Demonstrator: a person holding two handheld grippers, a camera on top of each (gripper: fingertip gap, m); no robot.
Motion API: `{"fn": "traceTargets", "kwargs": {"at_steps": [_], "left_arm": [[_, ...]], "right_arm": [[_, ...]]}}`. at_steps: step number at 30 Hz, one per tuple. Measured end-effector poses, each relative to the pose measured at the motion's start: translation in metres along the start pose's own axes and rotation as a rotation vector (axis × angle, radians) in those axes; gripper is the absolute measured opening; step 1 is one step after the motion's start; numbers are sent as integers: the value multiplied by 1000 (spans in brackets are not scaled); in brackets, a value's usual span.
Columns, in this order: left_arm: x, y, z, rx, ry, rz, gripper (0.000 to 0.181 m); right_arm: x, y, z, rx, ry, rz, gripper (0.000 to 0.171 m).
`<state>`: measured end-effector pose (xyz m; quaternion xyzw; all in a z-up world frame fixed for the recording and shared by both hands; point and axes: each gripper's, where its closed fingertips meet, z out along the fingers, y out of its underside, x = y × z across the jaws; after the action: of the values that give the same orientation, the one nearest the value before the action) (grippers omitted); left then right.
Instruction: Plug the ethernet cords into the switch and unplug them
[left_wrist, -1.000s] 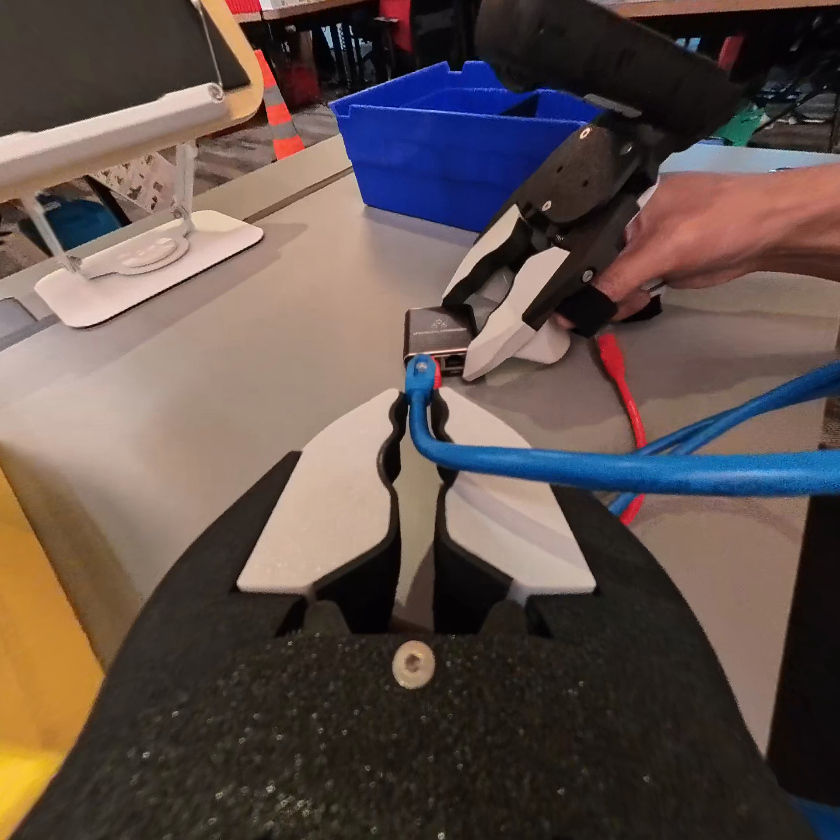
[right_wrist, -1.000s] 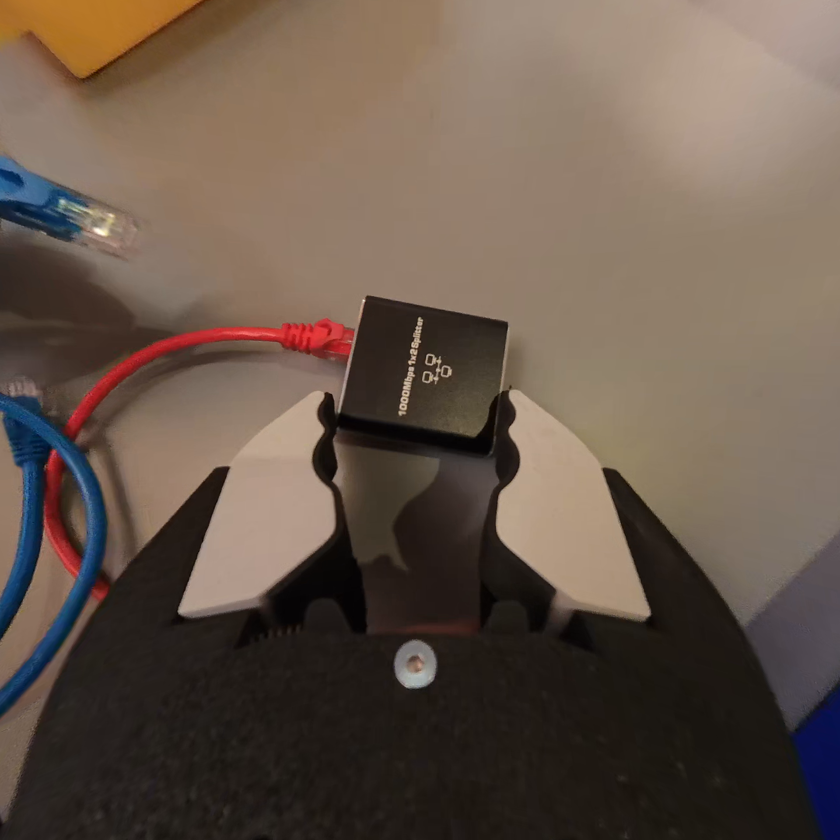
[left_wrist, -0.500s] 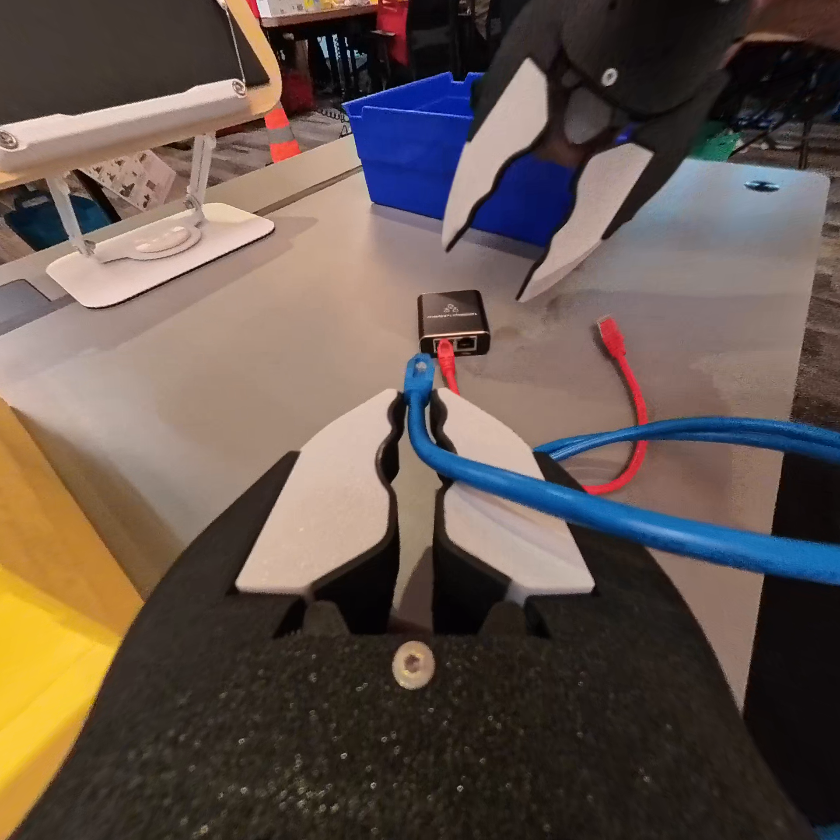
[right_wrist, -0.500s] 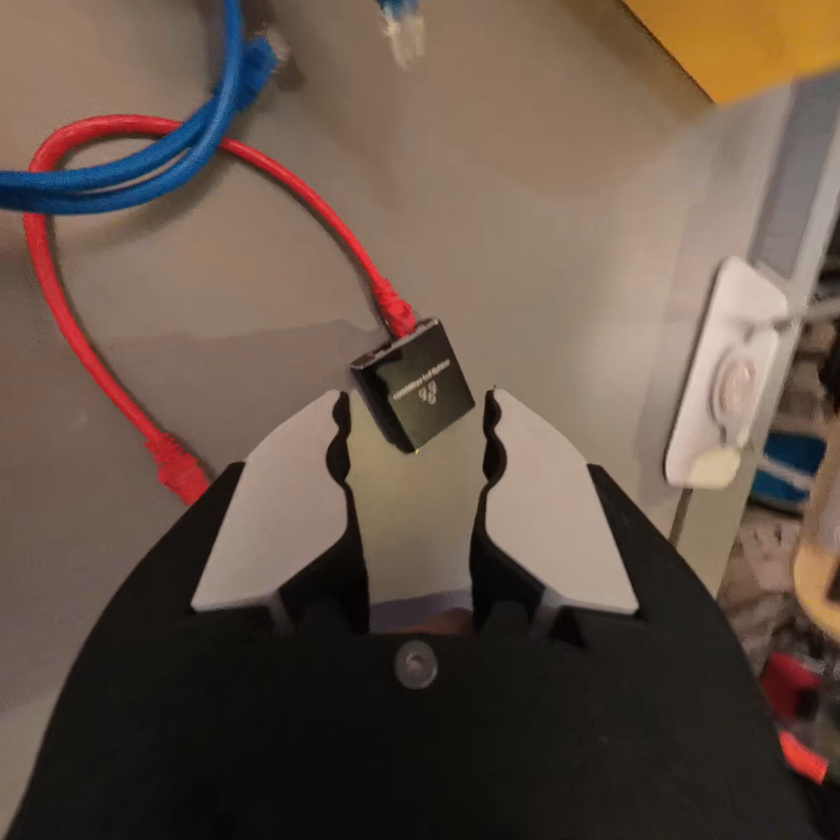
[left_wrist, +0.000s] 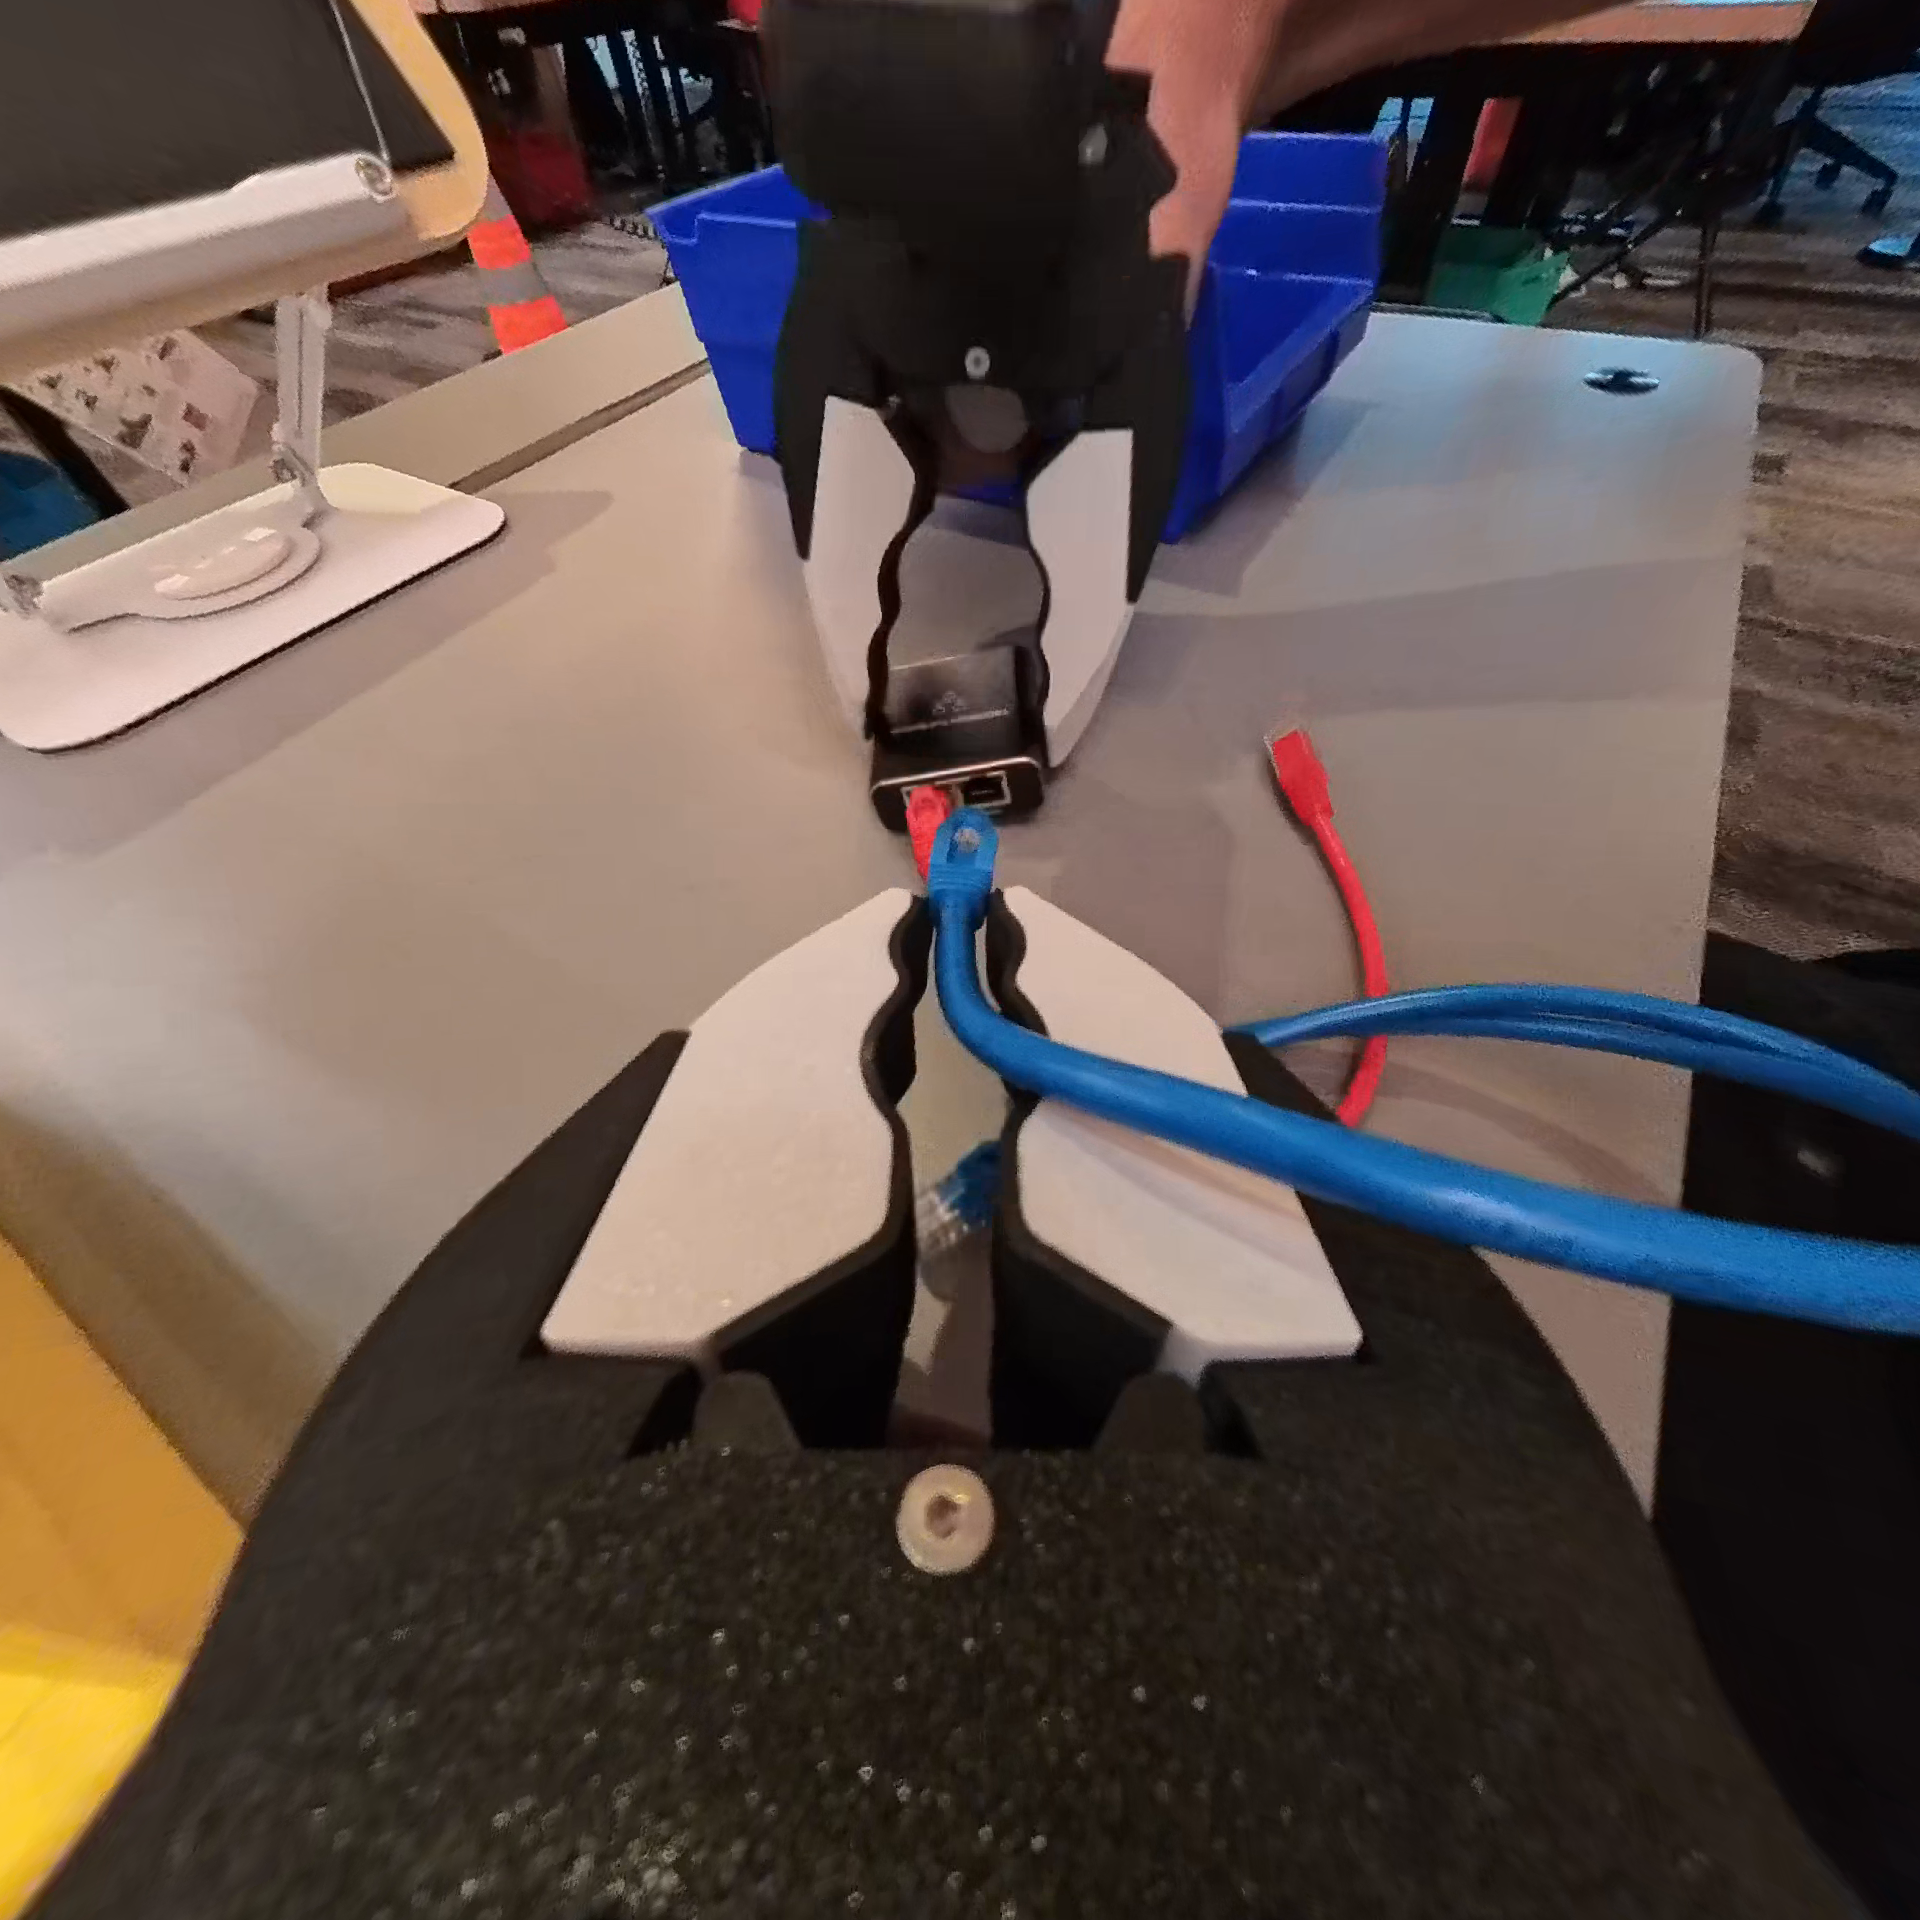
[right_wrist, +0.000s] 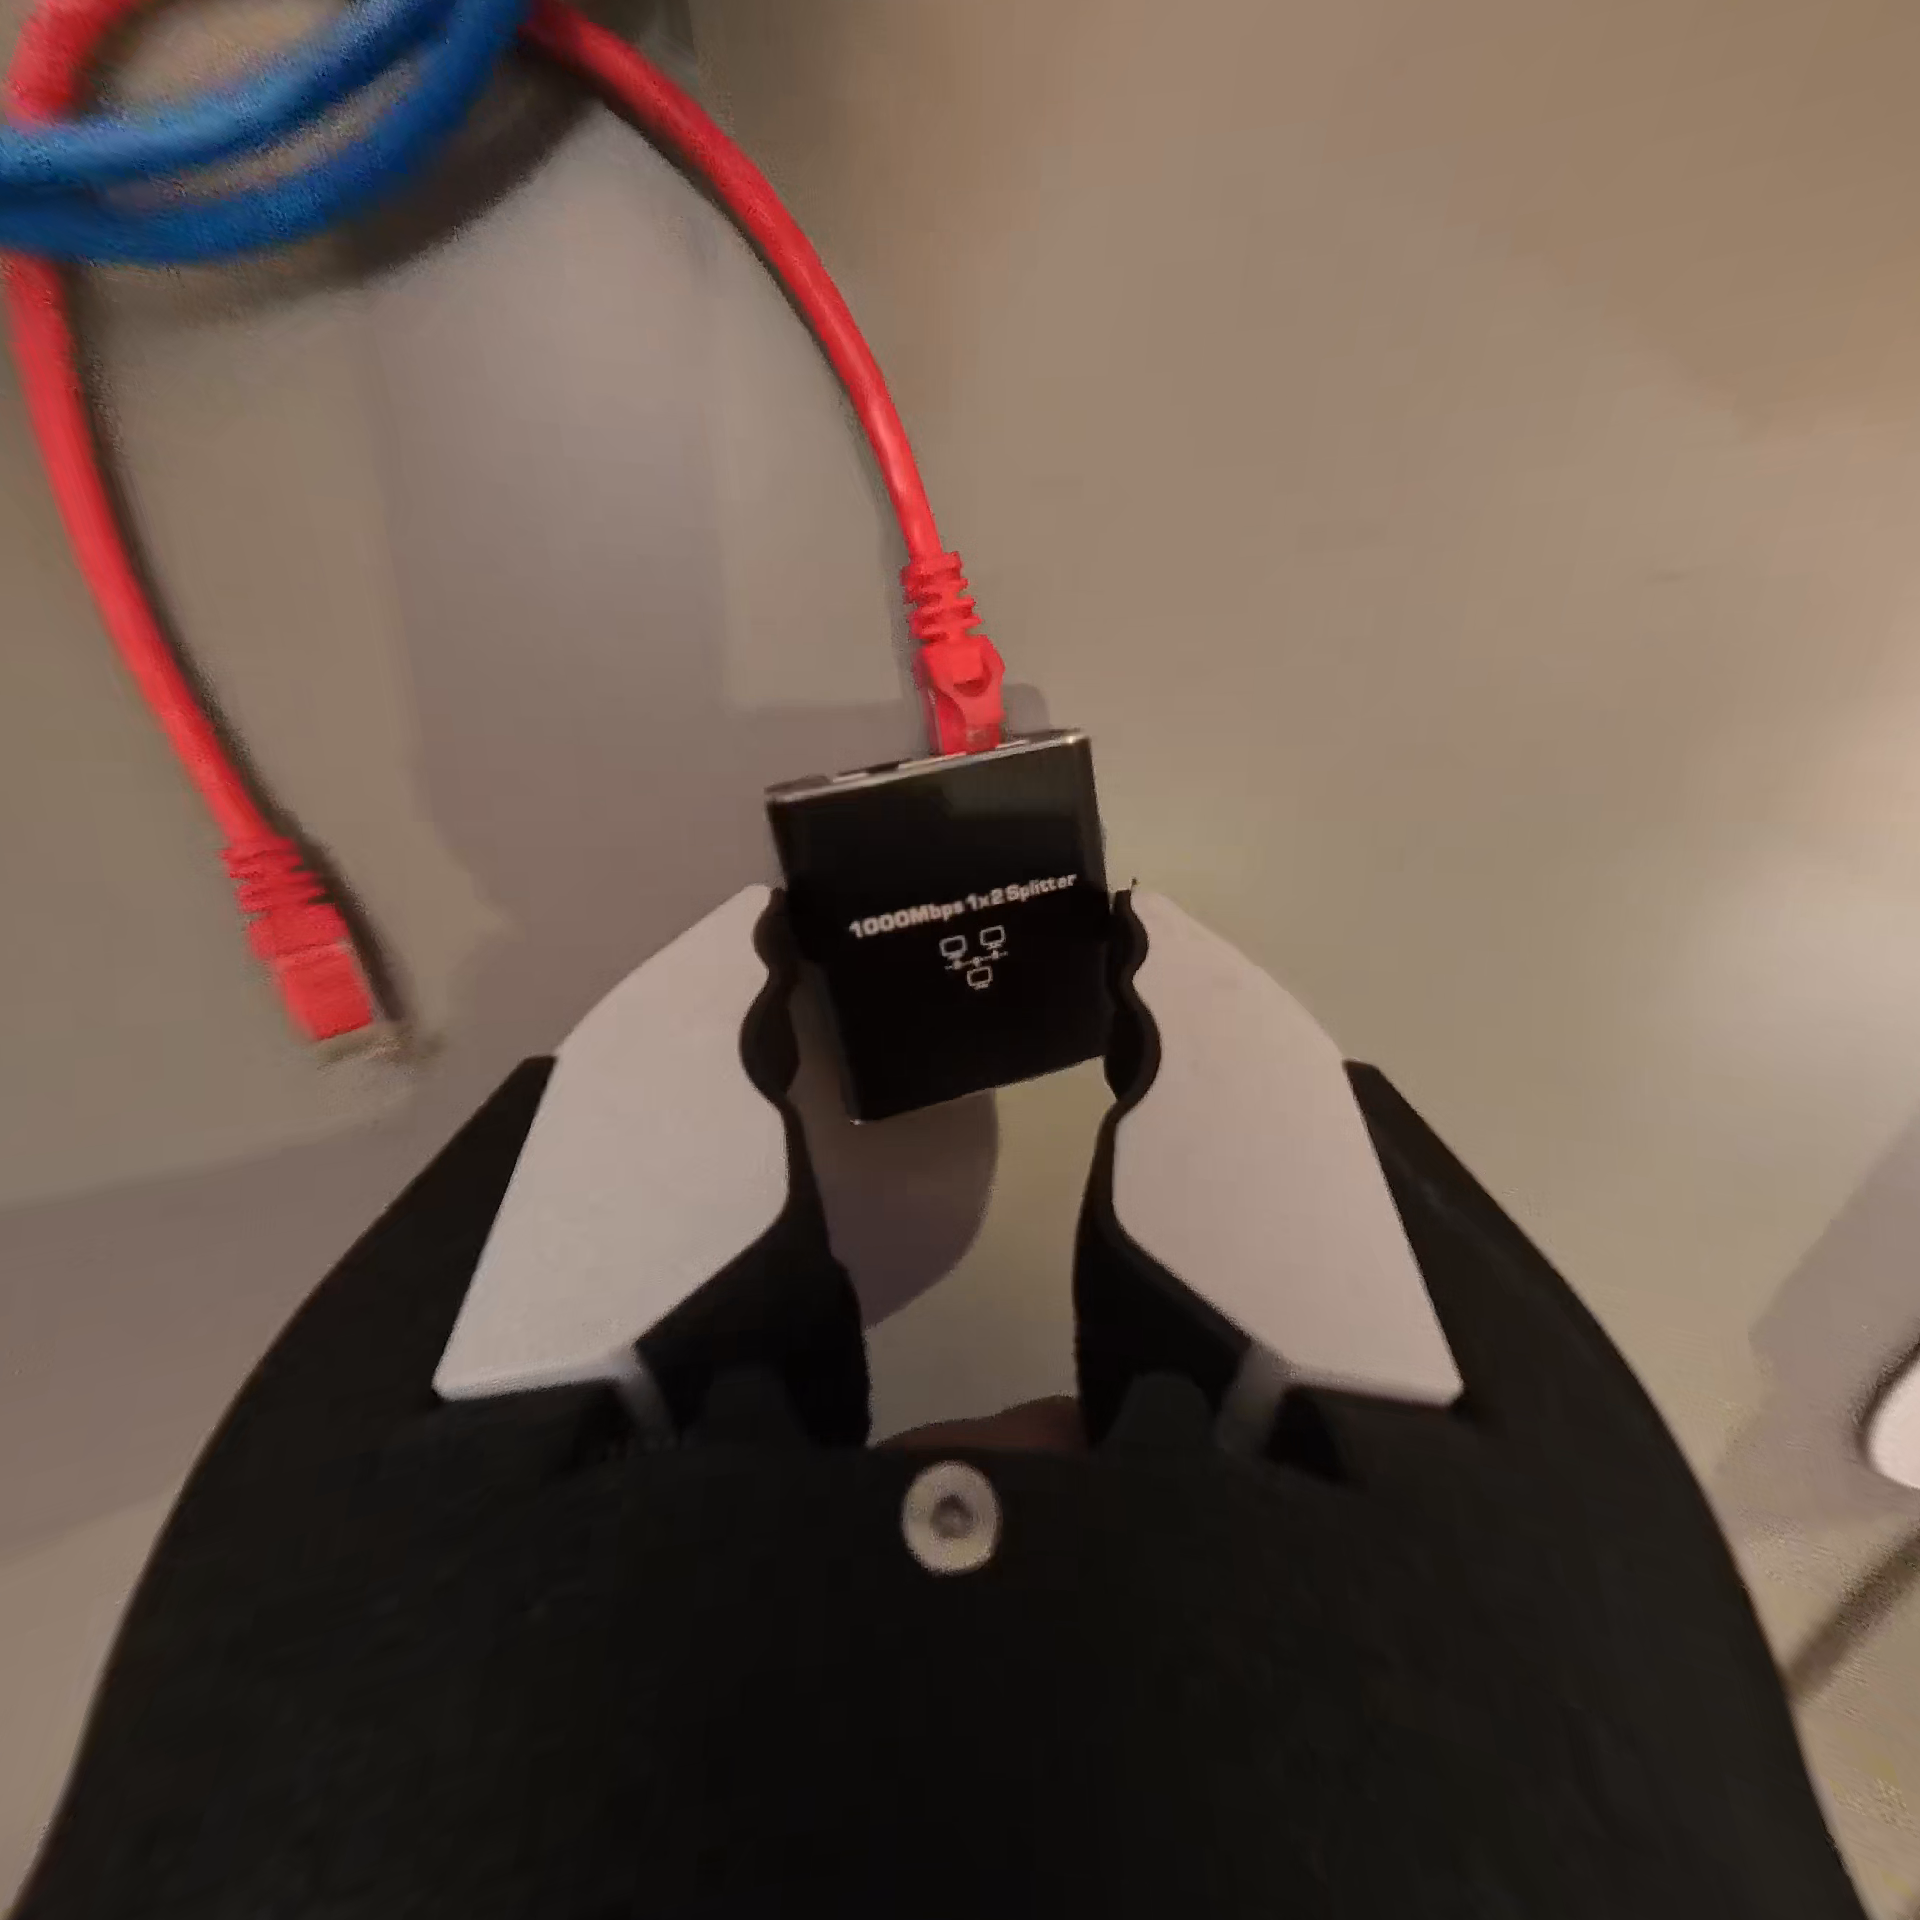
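The small black switch (left_wrist: 956, 774) lies on the grey table (left_wrist: 520, 883). A red cord's plug (left_wrist: 923, 816) sits in its left port; the right port is empty. My left gripper (left_wrist: 951, 906) is shut on the blue cord (left_wrist: 1351, 1153) just behind its plug (left_wrist: 971, 847), which hangs a short way in front of the ports. My right gripper (right_wrist: 951, 904) stands over the switch (right_wrist: 940, 935) from the far side, fingers against both its sides. The red plug (right_wrist: 956, 686) also shows in the right wrist view.
The red cord's free end (left_wrist: 1299, 774) lies right of the switch. A second blue plug (left_wrist: 956, 1195) lies under my left gripper. A blue bin (left_wrist: 1278, 312) stands behind the switch and a white tablet stand (left_wrist: 208, 582) at the far left. A yellow block (left_wrist: 83, 1558) is near left. Tip to tip, the grippers are about 12 cm apart.
The right gripper let go of the switch, lifted, turned, and came down around it from the far side. The left gripper holds the blue plug closer to the ports.
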<state>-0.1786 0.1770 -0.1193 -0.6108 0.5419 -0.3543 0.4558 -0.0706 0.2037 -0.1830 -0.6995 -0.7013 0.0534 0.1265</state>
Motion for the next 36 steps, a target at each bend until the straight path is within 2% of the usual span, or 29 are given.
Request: {"fn": "traceTargets", "kwargs": {"at_steps": [1, 8, 14, 15, 16, 19, 20, 22, 26, 29, 33, 36], "left_arm": [[0, -3, 3, -2, 6, -2, 10], [16, -20, 14, -27, 93, -86, 10], [19, -20, 8, -18, 58, -126, 10], [20, -19, 5, -9, 58, -143, 10], [21, -18, 1, -5, 64, -163, 10], [17, -7, -9, -39, 43, -160, 10], [14, -2, -11, -57, 33, -155, 10], [11, 0, -12, -59, 30, -185, 10], [13, 5, -10, -74, 27, -162, 10], [13, 8, -6, -90, 20, -104, 10], [-2, 16, -2, -133, -47, -6, 10], [-11, 20, 0, -142, -64, 6, 10]], "right_arm": [[-4, -6, -5, 40, -19, 15, 57], [-24, -54, -49, 294, -62, 71, 56], [-14, -50, -66, 502, -24, 288, 54], [-17, -53, -74, 577, -43, 308, 27], [-3, -56, -89, 696, 43, 370, 0], [3, -36, -76, 575, 141, 409, 0], [-2, -35, -70, 559, 113, 442, 0], [-4, -17, -56, 393, 191, 465, 7], [-17, 2, -80, 334, 353, 595, 19], [-46, 22, -92, 365, 440, 738, 32], [-86, 70, -68, 367, 516, 944, 45], [-102, 102, -49, 316, 566, 955, 64]]}}
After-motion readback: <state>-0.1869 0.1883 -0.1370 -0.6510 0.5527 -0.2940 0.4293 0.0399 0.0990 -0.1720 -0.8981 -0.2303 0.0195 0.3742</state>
